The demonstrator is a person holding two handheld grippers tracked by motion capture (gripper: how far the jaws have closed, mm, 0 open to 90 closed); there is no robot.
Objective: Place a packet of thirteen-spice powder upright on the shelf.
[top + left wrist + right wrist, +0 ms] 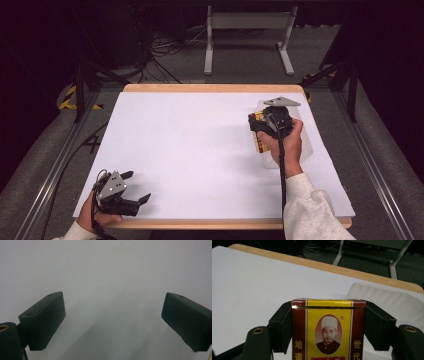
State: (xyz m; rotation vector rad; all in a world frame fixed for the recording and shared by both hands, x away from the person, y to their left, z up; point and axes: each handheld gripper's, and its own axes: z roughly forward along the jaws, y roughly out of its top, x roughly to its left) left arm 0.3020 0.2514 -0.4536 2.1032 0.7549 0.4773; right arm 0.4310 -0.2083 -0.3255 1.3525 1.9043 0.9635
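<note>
Table (pixel 210 89): wooden top, pale rounded edge, covered almost fully by a smooth matte white sheet (pixel 200 150).

Right gripper (pixel 259 125) over the far right part of the sheet, held in a hand (pixel 286 145) with a white knit sleeve (pixel 312 210); grey three-cornered plate on top, black cable trailing back along the forearm. Jaws clamped on a packet (pixel 328 327): flat, rectangular, glossy wrapper, yellow face with dark red side bands, thin gold line near the top, oval portrait in the middle, gold characters down both bands. Black pads flat against both narrow sides. Lower part of the packet cut off by the frame's bottom edge in the right gripper view; from above, mostly hidden behind gripper and hand, just a red-and-yellow strip showing.

Beneath and beyond the packet, a translucent plastic tray (pixel 392 300), whitish, rounded rim, ribbed inside. Whether the packet touches it: not discernible.

Left gripper (pixel 135 192) at the near left corner, low over the sheet, jaws spread wide, nothing between. Two blocky matte black pads over blurred white in the left gripper view.

Dark floor past the table, grey metal stand (pixel 248 35), tangled cables.
</note>
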